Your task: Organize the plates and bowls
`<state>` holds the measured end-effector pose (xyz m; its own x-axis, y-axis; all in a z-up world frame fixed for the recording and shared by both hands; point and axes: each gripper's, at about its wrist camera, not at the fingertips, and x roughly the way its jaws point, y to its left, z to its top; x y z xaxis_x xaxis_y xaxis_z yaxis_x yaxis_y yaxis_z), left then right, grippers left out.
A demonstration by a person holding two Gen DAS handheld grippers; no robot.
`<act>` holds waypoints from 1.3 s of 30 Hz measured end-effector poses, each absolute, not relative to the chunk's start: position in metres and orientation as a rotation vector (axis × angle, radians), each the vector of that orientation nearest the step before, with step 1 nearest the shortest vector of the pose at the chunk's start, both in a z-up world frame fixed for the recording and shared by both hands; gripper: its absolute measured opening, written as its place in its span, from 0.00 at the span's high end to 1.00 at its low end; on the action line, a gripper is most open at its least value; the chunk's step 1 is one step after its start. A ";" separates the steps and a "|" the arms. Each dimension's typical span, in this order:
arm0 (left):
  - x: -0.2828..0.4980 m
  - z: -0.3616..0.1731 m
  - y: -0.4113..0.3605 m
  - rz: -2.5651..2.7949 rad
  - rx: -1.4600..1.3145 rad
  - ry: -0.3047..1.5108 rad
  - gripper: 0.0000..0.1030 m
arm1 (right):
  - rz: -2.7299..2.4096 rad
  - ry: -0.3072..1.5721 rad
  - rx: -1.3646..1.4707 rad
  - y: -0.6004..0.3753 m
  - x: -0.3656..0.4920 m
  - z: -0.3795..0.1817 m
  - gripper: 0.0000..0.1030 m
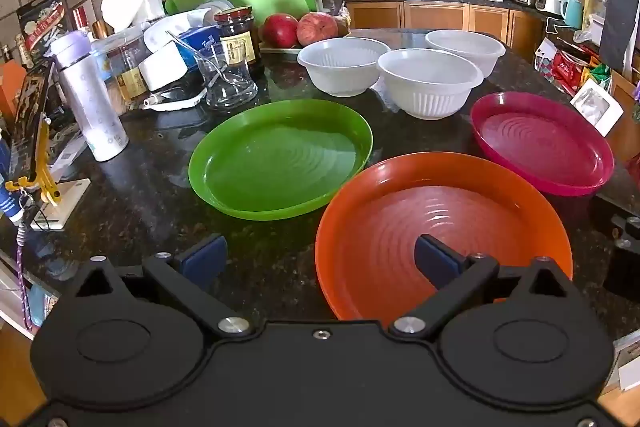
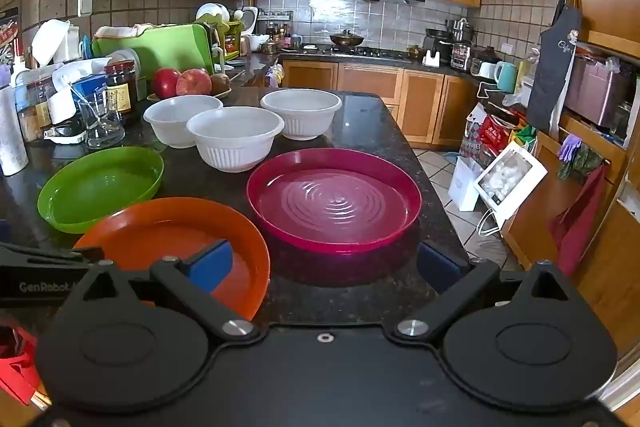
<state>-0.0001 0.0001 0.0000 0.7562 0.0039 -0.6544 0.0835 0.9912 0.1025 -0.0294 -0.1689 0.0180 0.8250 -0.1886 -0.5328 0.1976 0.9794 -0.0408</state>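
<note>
Orange plate [image 1: 400,227] sits nearest, beside green plate [image 1: 276,155] and magenta plate [image 1: 544,143].

Bright plates and white bowls on dark speckled stone

The green plate [image 1: 280,157], orange plate [image 1: 440,227] and magenta plate [image 2: 334,201] each carry raised concentric rings; three bowls [image 2: 235,137] are white, apparently ribbed outside. The countertop [image 1: 152,195] is black flecked brown, and the gripper pads [image 2: 212,263] are blue.

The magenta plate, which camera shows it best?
The right wrist view: the magenta plate sits whole and central, with its ringed base clear. In the left wrist view it lies far right, distorted by the fisheye, but still unobstructed.
</note>
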 end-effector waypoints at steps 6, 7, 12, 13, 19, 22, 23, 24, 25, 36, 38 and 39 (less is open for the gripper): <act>-0.002 0.004 0.000 -0.038 0.143 0.700 0.04 | -0.206 0.572 0.014 -0.164 -0.029 0.019 0.00; -0.004 0.007 0.000 -0.036 0.141 0.699 0.04 | -0.206 0.573 0.014 -0.163 -0.029 0.019 0.00; 0.000 0.004 0.008 -0.038 0.131 0.708 0.04 | -0.201 0.574 0.011 -0.161 -0.030 0.022 0.00; -0.002 0.000 0.003 -0.032 0.139 0.701 0.04 | -0.195 0.572 0.002 -0.165 -0.031 0.019 0.00; -0.003 0.000 0.003 -0.033 0.139 0.701 0.04 | -0.193 0.571 -0.001 -0.165 -0.031 0.020 0.00; -0.003 0.000 0.002 -0.036 0.142 0.703 0.04 | -0.193 0.569 0.001 -0.164 -0.031 0.020 0.00; -0.003 0.000 0.002 -0.036 0.142 0.703 0.04 | -0.192 0.568 0.001 -0.164 -0.031 0.020 0.00; -0.002 0.000 0.003 -0.036 0.141 0.703 0.04 | -0.191 0.567 0.000 -0.164 -0.032 0.020 0.00; -0.002 0.000 0.003 -0.037 0.141 0.702 0.04 | -0.190 0.565 -0.001 -0.164 -0.033 0.021 0.00; -0.002 0.002 0.003 -0.043 0.141 0.693 0.04 | -0.189 0.562 -0.003 -0.164 -0.036 0.024 0.00; -0.003 0.003 0.003 -0.045 0.142 0.693 0.04 | -0.190 0.561 0.000 -0.164 -0.037 0.024 0.00; -0.003 0.003 0.002 -0.046 0.143 0.692 0.04 | -0.190 0.561 0.001 -0.164 -0.037 0.024 0.00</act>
